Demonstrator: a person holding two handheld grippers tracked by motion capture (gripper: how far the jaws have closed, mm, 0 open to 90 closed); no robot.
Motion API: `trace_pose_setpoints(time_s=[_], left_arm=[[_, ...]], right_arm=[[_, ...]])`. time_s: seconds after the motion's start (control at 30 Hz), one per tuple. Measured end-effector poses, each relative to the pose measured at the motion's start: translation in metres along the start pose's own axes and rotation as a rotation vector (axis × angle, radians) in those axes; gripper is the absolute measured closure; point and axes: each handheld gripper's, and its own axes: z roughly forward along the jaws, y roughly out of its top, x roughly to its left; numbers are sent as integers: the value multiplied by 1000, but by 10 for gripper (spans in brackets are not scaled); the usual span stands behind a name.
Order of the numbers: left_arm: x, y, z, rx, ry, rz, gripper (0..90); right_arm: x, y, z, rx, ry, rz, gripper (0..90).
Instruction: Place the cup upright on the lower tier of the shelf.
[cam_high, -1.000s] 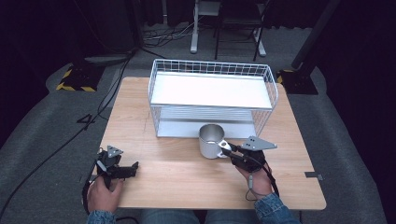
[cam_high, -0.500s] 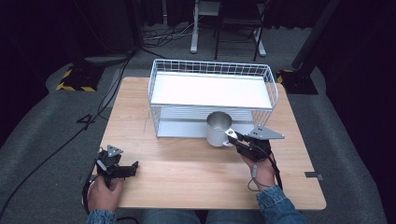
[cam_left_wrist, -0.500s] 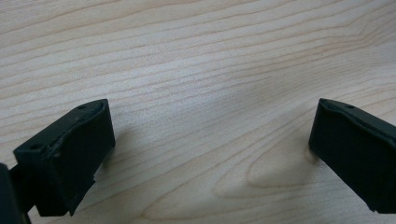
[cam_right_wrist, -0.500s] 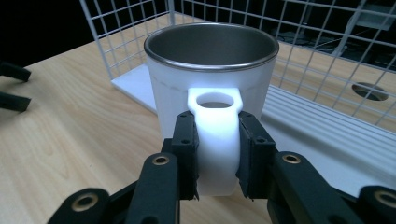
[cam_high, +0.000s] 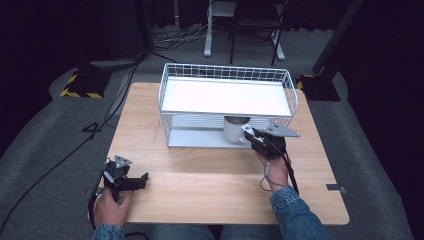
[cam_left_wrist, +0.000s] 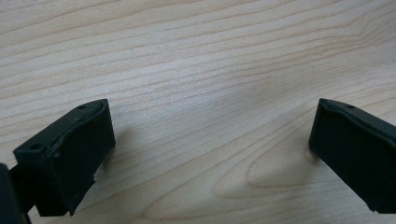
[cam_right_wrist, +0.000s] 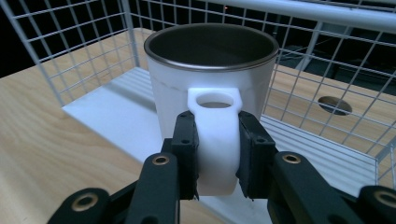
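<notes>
The right claw (cam_right_wrist: 215, 154) is clamped on the flat white handle of the white metal mug with the dark inside (cam_right_wrist: 210, 79), one black jaw pressed to each side of the handle, so the mug stands upright straight ahead of the claw with its handle pointing back at it. In the high view the right claw (cam_high: 248, 134) reaches in from the front of the white wire two-tier rack (cam_high: 227, 77), and the mug (cam_high: 235, 128) sits at the open front edge of the lower tier, under the white upper shelf and toward its right half. The right gripper view shows the mug's body over the white bottom tray, with wire mesh behind and to both sides; whether its base touches the tray cannot be told.

Over at the near left of the light wooden tabletop (cam_high: 200, 175), the left claw (cam_high: 141, 180) lies low in the person's left hand (cam_high: 111, 207), well apart from the rack. Its jaws gape wide in the left gripper view, with bare wood grain (cam_left_wrist: 210, 93) between them and nothing held.
</notes>
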Motion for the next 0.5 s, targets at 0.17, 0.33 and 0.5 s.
trace_pose_setpoints(time_s=[0.17, 0.33, 0.5], left_arm=[[0, 0, 0, 0, 0, 0, 5], [0, 0, 0, 0, 0, 0, 5], [0, 0, 0, 0, 0, 0, 5]], right_arm=[[-5, -2, 14, -8, -39, 17, 718], [-10, -3, 28, -23, -64, 28, 717], [-10, -4, 35, -24, -82, 27, 717]])
